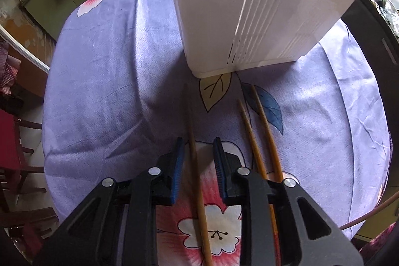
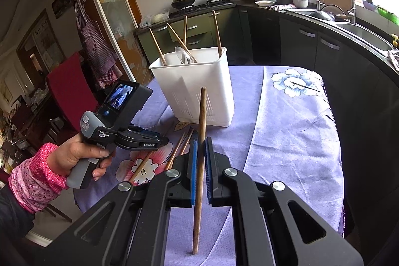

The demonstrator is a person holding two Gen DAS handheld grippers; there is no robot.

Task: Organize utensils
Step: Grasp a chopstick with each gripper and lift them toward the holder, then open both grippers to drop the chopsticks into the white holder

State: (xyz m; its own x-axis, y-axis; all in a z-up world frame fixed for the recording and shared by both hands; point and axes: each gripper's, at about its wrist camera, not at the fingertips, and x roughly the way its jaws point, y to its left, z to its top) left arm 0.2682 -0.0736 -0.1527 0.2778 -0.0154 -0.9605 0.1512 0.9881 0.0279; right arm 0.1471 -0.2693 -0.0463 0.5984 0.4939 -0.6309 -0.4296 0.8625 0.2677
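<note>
A white slotted utensil holder [image 2: 197, 89] stands on the purple floral tablecloth [image 2: 286, 121]; it fills the top of the left wrist view [image 1: 249, 6]. It holds several chopsticks [image 2: 217, 33] and a clear spoon [image 2: 183, 55]. My right gripper [image 2: 201, 141] is shut on a wooden chopstick [image 2: 201, 153], held upright above the cloth in front of the holder. My left gripper [image 1: 198, 141] is open low over the cloth, its jaws on either side of a lying chopstick [image 1: 193, 141]. Two more chopsticks [image 1: 259, 131] lie just to its right.
A person's hand in a pink sleeve [image 2: 37, 176] holds the left gripper body [image 2: 119, 121]. A red chair [image 2: 69, 91] stands left of the table. Kitchen counters, sink [image 2: 359, 31] and stove [image 2: 197, 4] lie behind and right.
</note>
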